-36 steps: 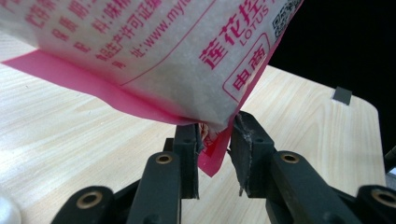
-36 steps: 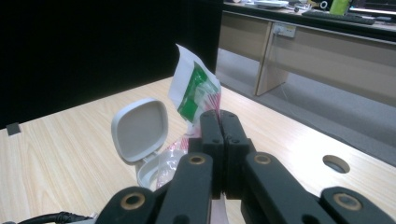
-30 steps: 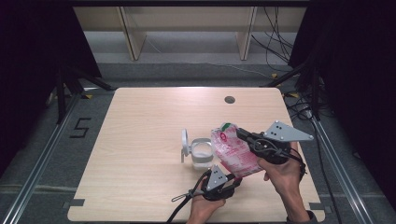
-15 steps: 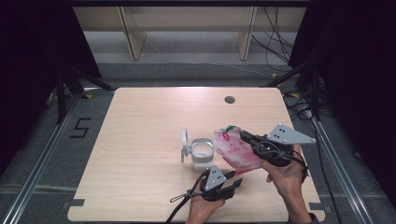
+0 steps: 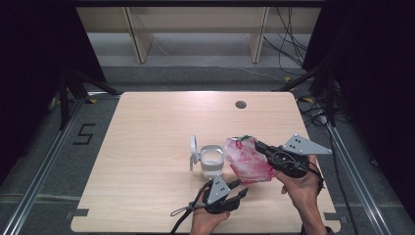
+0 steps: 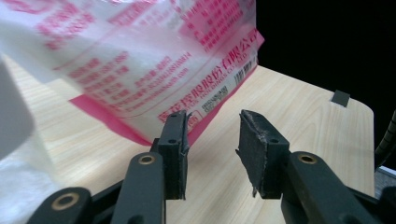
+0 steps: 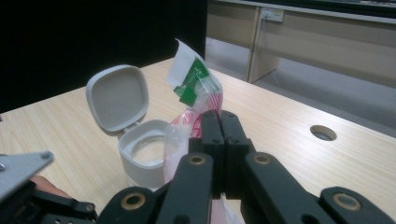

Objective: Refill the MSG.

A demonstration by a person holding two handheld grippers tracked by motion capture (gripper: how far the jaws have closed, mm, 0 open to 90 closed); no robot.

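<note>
Near the table's front edge, my left gripper (image 5: 240, 188) has just opened its jaws, nothing between them. My right gripper (image 5: 258, 145) is clamped on the pink bag (image 5: 246, 159), lifted beside the open white container (image 5: 212, 161), ready for pouring.

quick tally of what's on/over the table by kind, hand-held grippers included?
Pink-printed plastic bag: 1
White flip-lid container, lid open: 1
Hand-held grippers: 2, the left hand-held gripper and the right hand-held gripper
Total: 4
</note>
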